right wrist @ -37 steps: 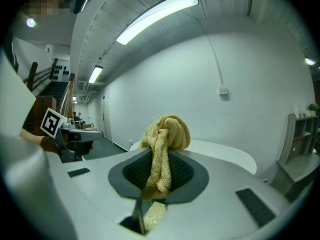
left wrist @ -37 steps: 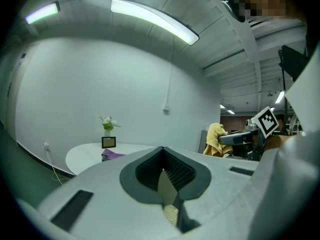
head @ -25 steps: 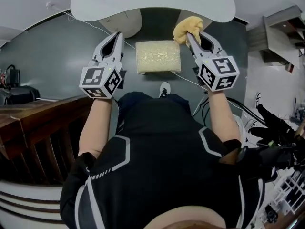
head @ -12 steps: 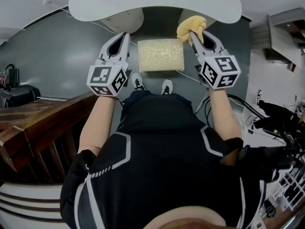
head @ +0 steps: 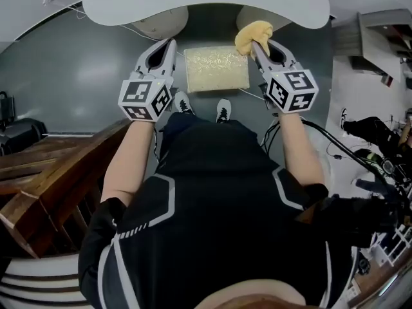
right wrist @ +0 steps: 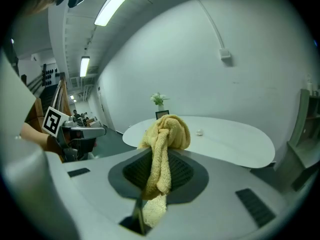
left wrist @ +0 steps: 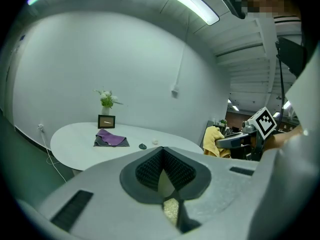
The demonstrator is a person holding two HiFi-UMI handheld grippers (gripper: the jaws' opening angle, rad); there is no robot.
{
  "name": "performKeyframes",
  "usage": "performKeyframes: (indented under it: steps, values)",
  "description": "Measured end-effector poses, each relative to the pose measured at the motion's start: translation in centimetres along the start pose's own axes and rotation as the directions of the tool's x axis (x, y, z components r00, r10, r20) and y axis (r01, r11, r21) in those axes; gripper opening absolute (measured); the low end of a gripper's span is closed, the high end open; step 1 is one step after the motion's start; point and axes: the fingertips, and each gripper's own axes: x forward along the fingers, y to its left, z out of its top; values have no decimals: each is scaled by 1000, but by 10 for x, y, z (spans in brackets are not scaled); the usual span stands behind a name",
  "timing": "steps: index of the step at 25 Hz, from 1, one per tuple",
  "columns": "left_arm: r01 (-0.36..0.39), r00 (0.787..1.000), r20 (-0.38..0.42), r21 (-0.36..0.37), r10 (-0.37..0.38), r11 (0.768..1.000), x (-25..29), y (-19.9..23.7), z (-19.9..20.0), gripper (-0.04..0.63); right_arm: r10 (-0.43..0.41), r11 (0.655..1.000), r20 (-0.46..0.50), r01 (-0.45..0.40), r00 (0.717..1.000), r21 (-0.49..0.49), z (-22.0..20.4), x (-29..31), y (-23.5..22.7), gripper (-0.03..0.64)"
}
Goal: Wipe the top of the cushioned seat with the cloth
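The cushioned seat (head: 216,69) is a pale yellow square stool on the dark floor, just beyond my feet. My right gripper (head: 255,44) hangs above its right far corner, shut on a bunched yellow cloth (head: 252,33). In the right gripper view the cloth (right wrist: 163,151) drapes down between the jaws of my right gripper (right wrist: 159,170). My left gripper (head: 165,47) hovers off the seat's left edge, shut and empty. In the left gripper view, a sliver of the seat (left wrist: 171,210) shows below the closed left gripper (left wrist: 162,158), and the cloth (left wrist: 213,140) hangs to the right.
A white oval table (head: 206,2) stands right behind the seat; it bears a purple cloth (left wrist: 110,138), a small picture frame (left wrist: 106,121) and a plant (left wrist: 105,99). A wooden railing (head: 55,176) lies to my left. Cables and gear (head: 370,140) crowd the floor on the right.
Both grippers have drifted slightly forward towards the table, level with the seat's far half. The right one still holds the cloth; my shoes have come into view behind the seat.
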Motion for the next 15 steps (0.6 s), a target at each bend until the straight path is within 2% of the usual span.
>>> performKeyframes:
  steps: [6,11,15]
  values:
    - [32,998,-46,49,-30,998,11,25,-27,2,-21,1000,-65,21,998,0,-20,29,2,67]
    - [54,995,-84,79,-48,995,25,36,-52,0,-73,996,-95,77,993,45,-42,45,-9,67]
    - [31,993,-117,90,-21,995,43,29,-70,0,-55,995,-128,64,990,73,-64,54,-33,67]
